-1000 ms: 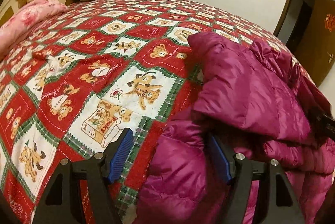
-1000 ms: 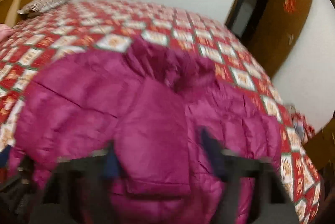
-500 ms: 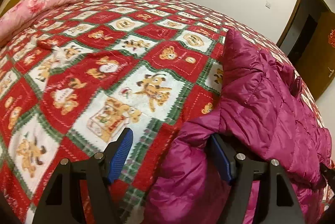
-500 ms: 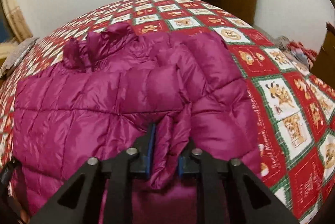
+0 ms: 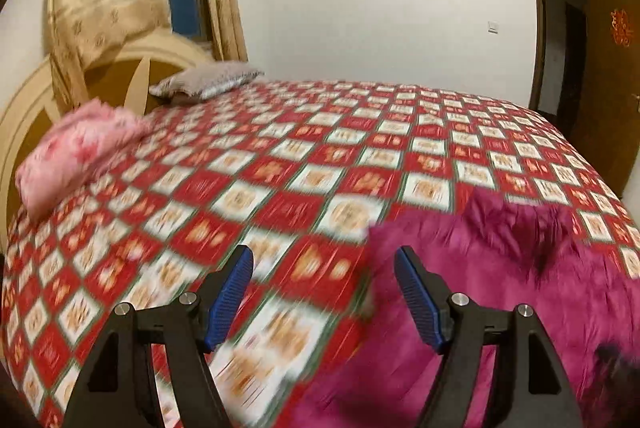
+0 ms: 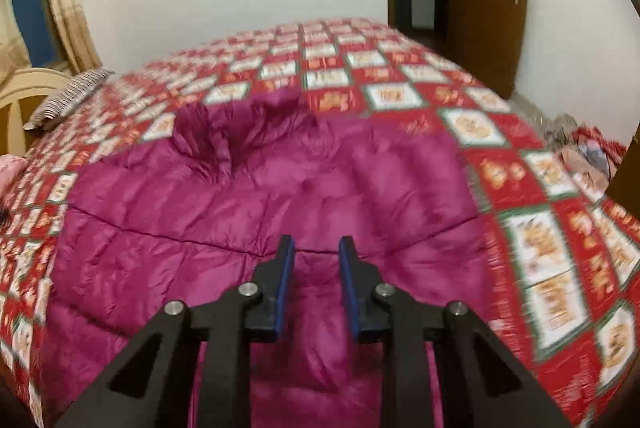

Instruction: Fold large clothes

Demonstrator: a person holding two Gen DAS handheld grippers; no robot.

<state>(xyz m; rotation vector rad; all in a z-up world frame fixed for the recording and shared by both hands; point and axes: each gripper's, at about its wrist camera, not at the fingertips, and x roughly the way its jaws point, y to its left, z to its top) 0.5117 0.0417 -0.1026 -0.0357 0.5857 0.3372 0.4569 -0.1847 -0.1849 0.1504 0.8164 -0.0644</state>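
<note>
Your right gripper (image 6: 315, 260) sits bottom centre of the right wrist view, jaws narrow and just closing a little further, but with a clear gap and nothing between the pads: no grip. It's pitched down over the near half of the jacket (image 6: 248, 212), above the fabric as far as I can tell. Your left gripper (image 5: 324, 292) is bottom centre of its own view, jaws wide apart and empty, hovering over the bedspread (image 5: 280, 156) with the jacket's left edge just beside its right finger; that frame is smeared, so I can't tell contact. The jacket is a magenta quilted puffer lying spread on the bedspread, filling the centre of the right view and the lower right of the left view, collar (image 6: 236, 132) bunched at its far end. Expect it to be light, soft and springy: the fill will puff back and undo a loose fold, and the shiny shell looks slippery, so a shallow pinch will likely slide off. Take hold at a seam, hem or cuff edge, with a deep bite through both layers. Further back, a pink blanket (image 5: 80, 148) at left and a grey pillow (image 5: 208, 84) by the headboard (image 5: 120, 68), well clear of the jacket.
</note>
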